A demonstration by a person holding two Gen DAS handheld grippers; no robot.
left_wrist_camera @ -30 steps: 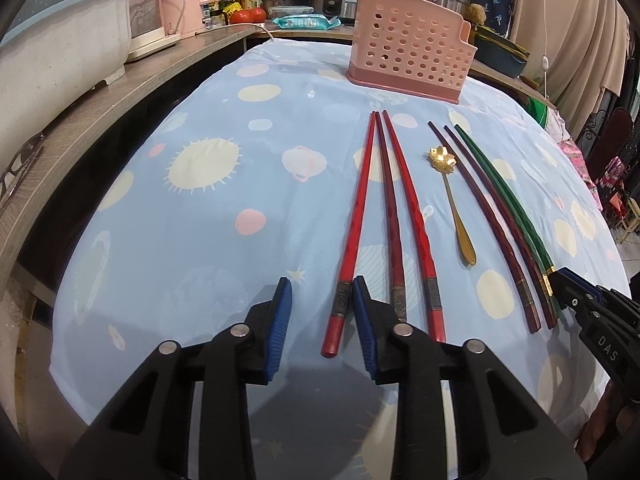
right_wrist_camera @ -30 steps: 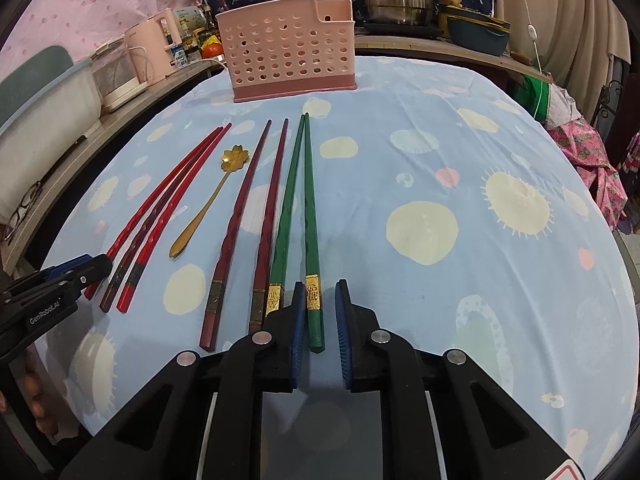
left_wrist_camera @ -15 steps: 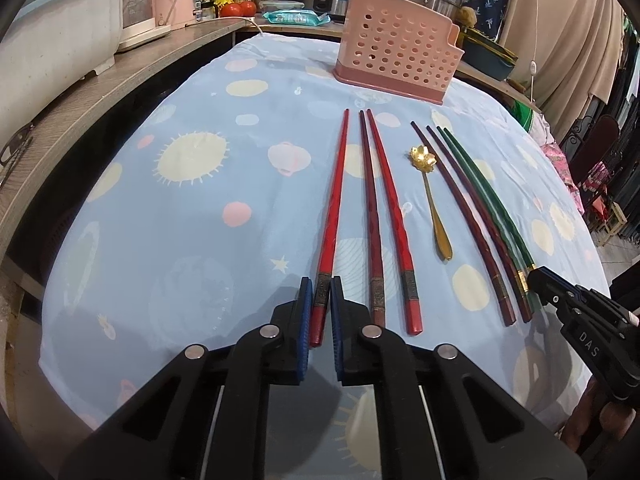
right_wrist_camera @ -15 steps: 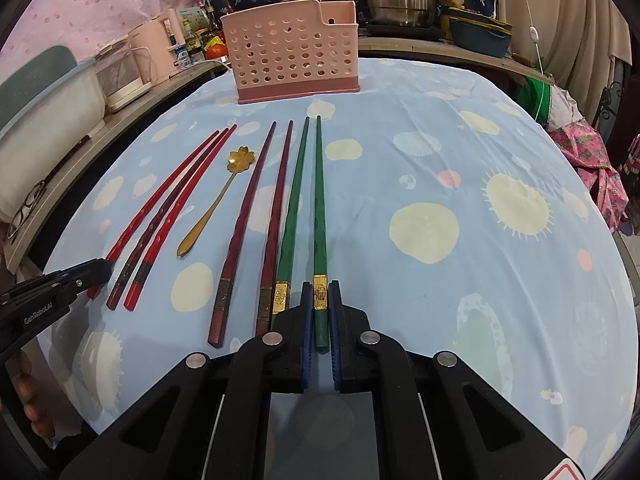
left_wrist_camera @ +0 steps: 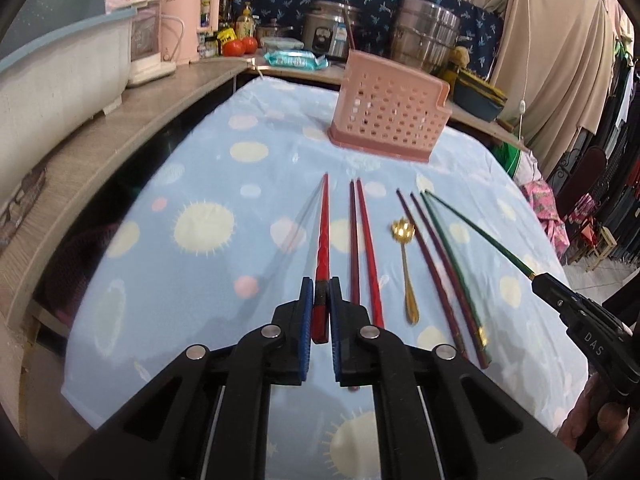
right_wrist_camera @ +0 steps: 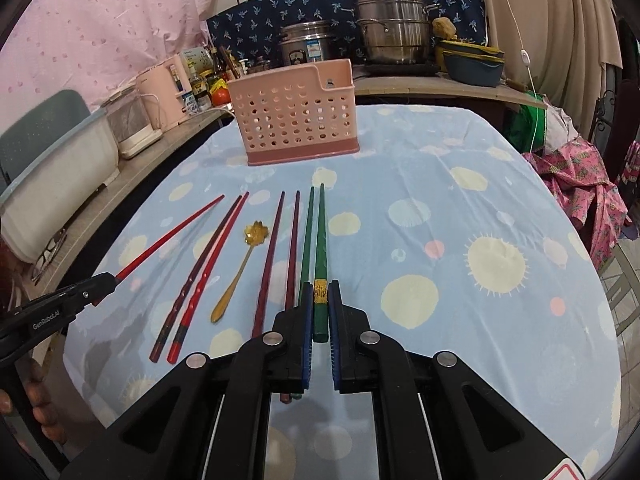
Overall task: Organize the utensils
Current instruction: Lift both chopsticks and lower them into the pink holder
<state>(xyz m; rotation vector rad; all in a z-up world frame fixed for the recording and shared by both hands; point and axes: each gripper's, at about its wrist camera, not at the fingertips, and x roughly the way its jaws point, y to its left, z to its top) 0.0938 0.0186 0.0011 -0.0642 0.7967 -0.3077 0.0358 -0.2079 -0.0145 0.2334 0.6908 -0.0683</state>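
My left gripper (left_wrist_camera: 320, 294) is shut on the handle end of a red chopstick (left_wrist_camera: 323, 236), lifted off the blue cloth with its tip pointing toward the pink utensil basket (left_wrist_camera: 390, 114). My right gripper (right_wrist_camera: 320, 292) is shut on a green chopstick (right_wrist_camera: 320, 236), also raised; that green chopstick (left_wrist_camera: 480, 232) slants up in the left wrist view. Still lying on the cloth are two red chopsticks (left_wrist_camera: 362, 248), a gold spoon (left_wrist_camera: 406, 268), two maroon chopsticks (right_wrist_camera: 280, 256) and one green chopstick (right_wrist_camera: 307, 240).
The table with the blue spotted cloth (right_wrist_camera: 460, 240) ends near me. A wooden counter (left_wrist_camera: 120, 128) on the left carries a white tub, a pink kettle and bottles. Steel pots (right_wrist_camera: 392, 36) stand behind the basket. Clothes hang at the right.
Both grippers closed on their chopsticks, the left on the red one and the right on the green one, and lifted them off the cloth. The other utensils stayed put.
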